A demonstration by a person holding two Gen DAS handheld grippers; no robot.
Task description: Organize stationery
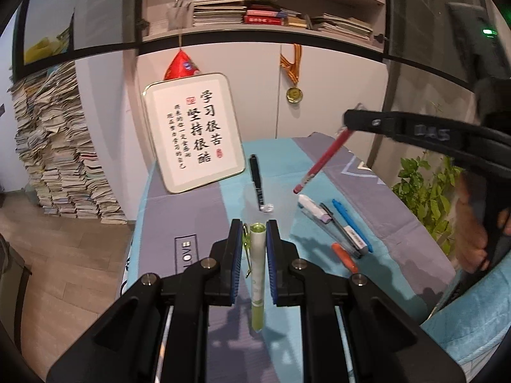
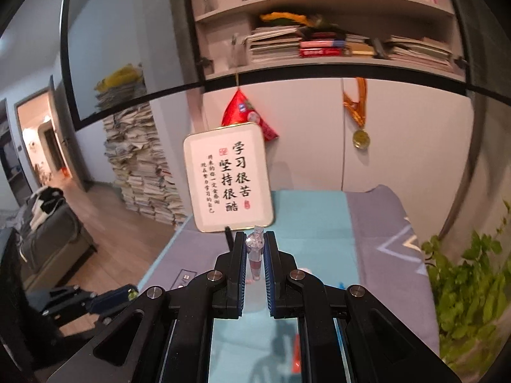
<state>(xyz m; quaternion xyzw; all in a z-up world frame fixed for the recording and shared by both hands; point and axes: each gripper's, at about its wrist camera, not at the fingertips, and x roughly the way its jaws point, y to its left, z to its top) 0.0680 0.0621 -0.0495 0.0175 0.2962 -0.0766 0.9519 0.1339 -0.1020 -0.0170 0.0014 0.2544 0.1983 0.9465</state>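
Observation:
My left gripper (image 1: 254,226) is shut on a green and white pen (image 1: 257,274) that hangs down between its pads above the table. My right gripper (image 2: 254,239) is shut on a red pen (image 1: 322,161); its clear top end (image 2: 254,243) shows between the pads. In the left wrist view the right gripper (image 1: 353,121) holds the red pen tilted in the air over the table. A black pen (image 1: 256,180) stands in a clear cup (image 1: 265,199). Loose pens lie on the cloth: a white and purple one (image 1: 314,209), a blue one (image 1: 351,229), an orange one (image 1: 345,257).
The table has a teal and grey cloth (image 1: 198,210). A framed calligraphy board (image 1: 193,132) leans at the back. A green plant (image 1: 428,188) stands right of the table. A tall paper stack (image 1: 60,156) is on the floor at left. A medal (image 1: 293,93) hangs on the wall.

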